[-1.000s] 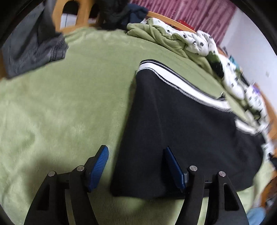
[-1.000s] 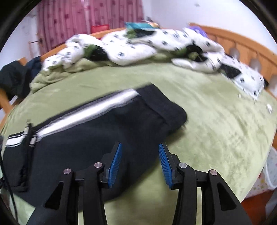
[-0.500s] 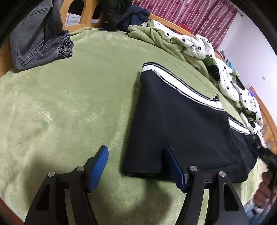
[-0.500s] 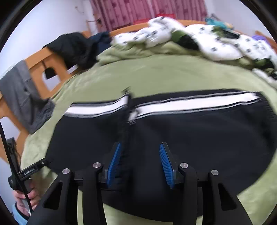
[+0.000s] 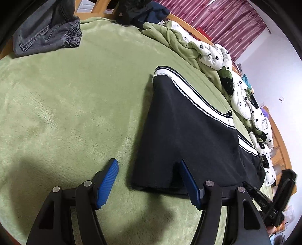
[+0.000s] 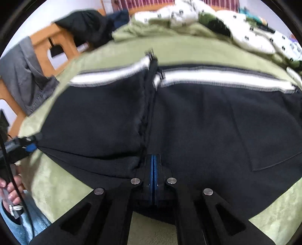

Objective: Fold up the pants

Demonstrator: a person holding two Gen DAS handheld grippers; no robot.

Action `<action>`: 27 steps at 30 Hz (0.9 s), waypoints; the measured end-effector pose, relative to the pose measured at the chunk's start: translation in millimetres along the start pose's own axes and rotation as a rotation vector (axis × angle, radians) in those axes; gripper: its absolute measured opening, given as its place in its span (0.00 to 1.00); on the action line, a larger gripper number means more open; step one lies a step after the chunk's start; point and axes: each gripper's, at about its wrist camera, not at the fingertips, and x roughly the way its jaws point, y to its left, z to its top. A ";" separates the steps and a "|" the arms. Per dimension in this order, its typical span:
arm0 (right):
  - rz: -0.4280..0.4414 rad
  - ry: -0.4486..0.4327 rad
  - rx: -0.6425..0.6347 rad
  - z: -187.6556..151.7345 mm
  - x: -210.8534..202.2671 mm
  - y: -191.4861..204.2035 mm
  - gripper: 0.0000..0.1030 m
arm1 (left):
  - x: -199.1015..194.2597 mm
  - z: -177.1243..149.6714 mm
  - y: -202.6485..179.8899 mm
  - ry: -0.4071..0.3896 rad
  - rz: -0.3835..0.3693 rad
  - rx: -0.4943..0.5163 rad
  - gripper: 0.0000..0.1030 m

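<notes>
Black pants [image 5: 185, 135] with a white side stripe lie folded on the green blanket [image 5: 71, 105]. My left gripper [image 5: 149, 182] is open at the near left corner of the pants, its right finger against the black fabric and its left finger over the blanket. In the right wrist view the pants [image 6: 198, 122] fill the frame, with the folded-over part on the left. My right gripper [image 6: 153, 167] is shut on the near edge of the pants at the fold line. The left gripper [image 6: 20, 145] shows at that view's left edge.
Grey jeans [image 5: 47, 32] lie at the far left by the wooden bed frame [image 6: 49, 43]. A rumpled white floral quilt [image 5: 236, 84] and dark clothes [image 5: 139, 11] line the far side of the bed. A hand [image 6: 10, 190] holds the left gripper.
My right gripper has swung left to the middle near edge of the pants and closed on the fabric. My left gripper has tilted down slightly and stays open at the corner.
</notes>
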 end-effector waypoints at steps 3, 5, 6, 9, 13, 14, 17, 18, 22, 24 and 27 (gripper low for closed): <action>-0.021 0.015 0.009 1.2 1.2 -2.2 0.10 | 2.3 -0.6 -5.3 -0.010 0.027 0.016 0.64; -0.031 0.001 0.037 0.1 0.6 -7.4 0.15 | 2.5 -5.0 -9.7 -0.027 0.056 0.030 0.64; -0.021 -0.001 0.053 1.6 0.4 -10.9 0.16 | 2.5 -5.7 -11.3 -0.032 0.069 0.040 0.64; -0.013 -0.014 0.078 3.3 -5.4 -16.7 0.16 | 3.0 -7.6 -16.6 -0.042 0.097 0.064 0.64; -0.046 -0.088 0.067 3.0 -17.9 -14.8 0.16 | 1.1 -7.8 -16.9 -0.056 0.103 0.050 0.64; -0.027 -0.076 0.073 5.9 -17.3 -15.4 0.16 | 0.6 -7.2 -16.1 -0.055 0.102 0.045 0.64; 0.067 -0.052 0.113 10.1 -14.7 -17.2 0.17 | 1.5 -3.4 -10.8 -0.033 0.084 0.019 0.64; 0.072 -0.057 0.124 11.3 -13.4 -17.1 0.20 | 1.6 -2.8 -9.6 -0.032 0.077 0.010 0.64; 0.121 -0.067 0.175 16.0 -3.1 -14.5 0.29 | -0.1 -2.7 -4.3 -0.035 0.048 -0.031 0.62; 0.144 -0.035 0.180 17.9 7.8 -10.8 0.27 | -0.6 -2.9 -3.5 -0.037 0.043 -0.035 0.62; 0.129 -0.017 0.121 13.3 13.0 0.2 0.10 | 0.0 -3.9 -5.3 -0.039 0.049 -0.027 0.62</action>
